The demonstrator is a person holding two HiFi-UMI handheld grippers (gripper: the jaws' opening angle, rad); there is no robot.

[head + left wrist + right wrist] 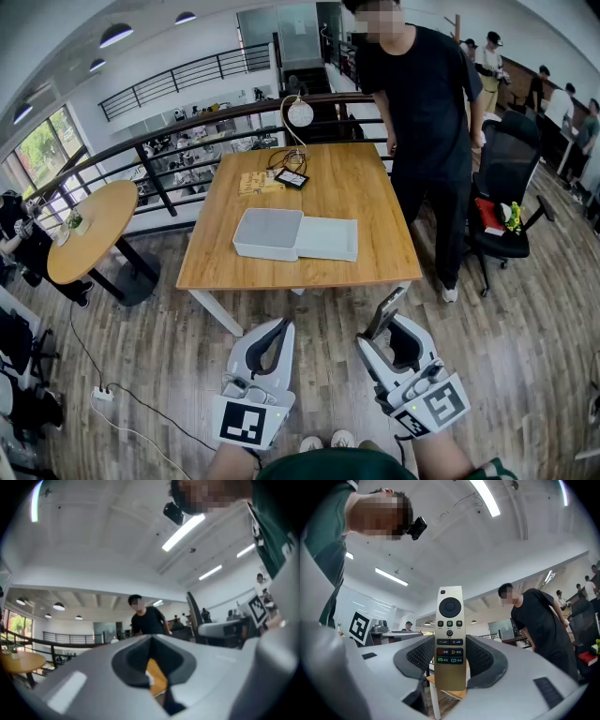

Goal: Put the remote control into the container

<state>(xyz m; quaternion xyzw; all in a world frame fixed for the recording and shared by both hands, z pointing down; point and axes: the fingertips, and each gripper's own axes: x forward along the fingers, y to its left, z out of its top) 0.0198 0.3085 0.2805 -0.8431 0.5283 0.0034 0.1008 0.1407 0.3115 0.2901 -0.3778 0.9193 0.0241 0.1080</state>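
Remote control (450, 634) stands upright between the ribbed dark pads of the right gripper (450, 660), which press on both long edges of its lower half; the jaws stand fairly wide, clamped on it. Its slim body is pale gold, with a small dark button at the top corner, a round black dial below that, a row of three small buttons, a single key, a long bar and two rows of coloured keys. The upper half rises clear of the jaws.

In the head view the remote control (385, 312) pokes up at 12 o'clock from the right gripper (387, 328), off the table and over the wood floor. The left gripper (279, 328) hovers beside it at 9 o'clock; in the left gripper view its jaws appear to meet at the tips with nothing between them, though that view is soft.

The container (267, 232), a shallow pale grey box, sits on the wooden table (328, 192) at roughly 11 o'clock from the right gripper, well apart from it. Its flat lid (327, 238) lies touching it at 3 o'clock. A person in black (427, 112) stands by the table's 2 o'clock corner.
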